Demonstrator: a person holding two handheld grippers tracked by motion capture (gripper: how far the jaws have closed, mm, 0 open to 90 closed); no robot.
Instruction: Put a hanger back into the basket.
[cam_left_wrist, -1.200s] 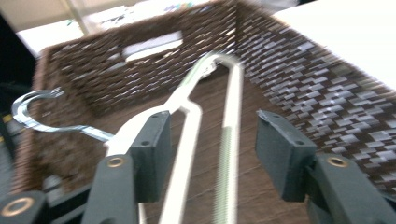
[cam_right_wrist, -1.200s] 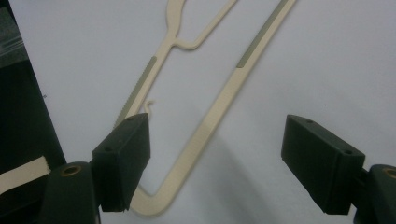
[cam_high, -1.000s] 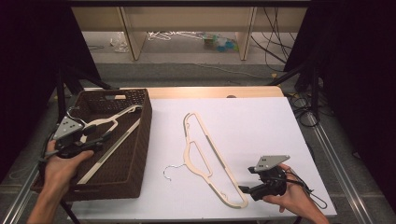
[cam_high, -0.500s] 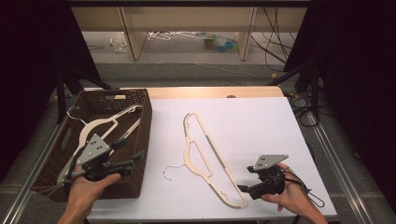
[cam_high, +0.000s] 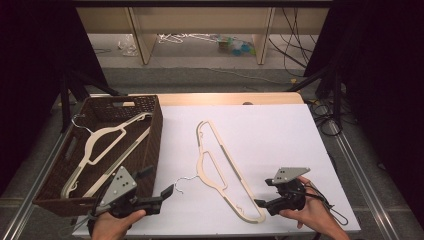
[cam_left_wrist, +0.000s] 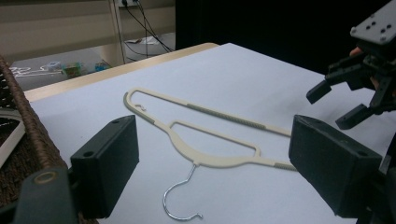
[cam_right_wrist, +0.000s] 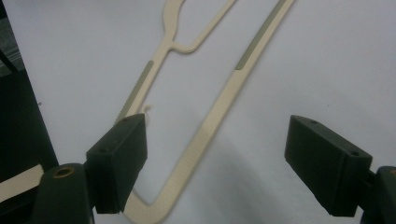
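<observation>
Left gripper (cam_high: 162, 187), its jaws just opened wide and empty, points right; right gripper (cam_high: 262, 200), seemingly level, gapes leftward.

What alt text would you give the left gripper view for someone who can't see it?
A cream clothes hanger with a metal hook lies flat on a white table, framed by the open black left tongs. The right tongs hover at the far right; a brown basket edges the left.

Dark room, grey floor (cam_high: 210, 75), pale wooden shelving (cam_high: 200, 20), trailing cables (cam_high: 295, 47)
</observation>
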